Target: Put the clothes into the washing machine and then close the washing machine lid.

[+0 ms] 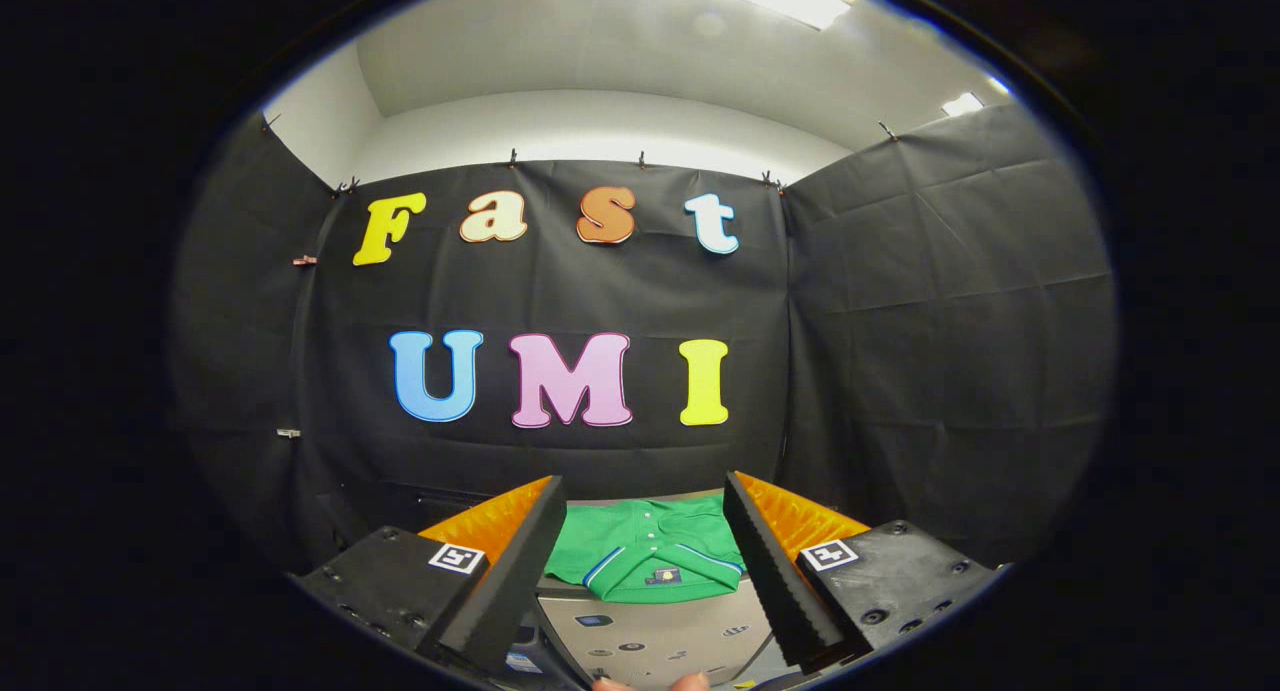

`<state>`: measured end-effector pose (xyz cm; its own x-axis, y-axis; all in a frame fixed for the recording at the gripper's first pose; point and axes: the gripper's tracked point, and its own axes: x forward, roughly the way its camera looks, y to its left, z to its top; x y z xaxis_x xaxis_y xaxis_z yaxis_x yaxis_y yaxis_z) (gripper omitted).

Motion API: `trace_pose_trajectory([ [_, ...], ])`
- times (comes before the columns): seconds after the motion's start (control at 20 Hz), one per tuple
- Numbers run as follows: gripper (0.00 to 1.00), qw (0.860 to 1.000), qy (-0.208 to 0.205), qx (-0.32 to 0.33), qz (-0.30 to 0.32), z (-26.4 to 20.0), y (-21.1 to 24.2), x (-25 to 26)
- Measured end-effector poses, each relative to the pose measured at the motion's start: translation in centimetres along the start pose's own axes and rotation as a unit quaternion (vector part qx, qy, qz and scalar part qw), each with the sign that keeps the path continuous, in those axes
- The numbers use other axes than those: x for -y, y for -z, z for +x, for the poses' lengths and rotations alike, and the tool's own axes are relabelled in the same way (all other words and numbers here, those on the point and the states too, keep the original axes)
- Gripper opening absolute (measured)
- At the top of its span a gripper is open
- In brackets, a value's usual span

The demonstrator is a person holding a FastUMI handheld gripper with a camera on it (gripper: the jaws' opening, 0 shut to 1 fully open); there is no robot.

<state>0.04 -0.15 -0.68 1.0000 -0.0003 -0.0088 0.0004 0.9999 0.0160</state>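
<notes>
- The claw stands wide open, holding nothing and touching nothing; its inner finger faces are ribbed.
- A green shirt lies folded just ahead, seen in the gap between the fingers: soft knit, with a buttoned placket, striped sleeve trim and a small badge.
- It rests on the washer, a smooth grey top with small dark controls, below the fingers.

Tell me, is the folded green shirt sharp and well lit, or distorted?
Gripper view: the folded green shirt is sharp and evenly lit, without glare; fisheye distortion curves the booth wall. The open gripper frames the shirt beyond its fingers.
</notes>
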Motion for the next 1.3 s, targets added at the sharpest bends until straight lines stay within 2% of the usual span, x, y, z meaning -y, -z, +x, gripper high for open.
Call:
trace_pose_trajectory([
  [0.5, 0.99, 1.0, -0.024, -0.01, 0.008, 5.4, 2.3, 0.7],
  [0.85, 0.99, 0.999, -0.003, -0.032, 0.018, 11.4, 3.7, 2.9],
  [1.1, 0.98, 0.996, -0.002, -0.094, 0.008, 16.8, 6.4, 2.8],
  [1.3, 0.99, 0.98, -0.033, -0.191, -0.032, 20.4, 12.0, 1.8],
])
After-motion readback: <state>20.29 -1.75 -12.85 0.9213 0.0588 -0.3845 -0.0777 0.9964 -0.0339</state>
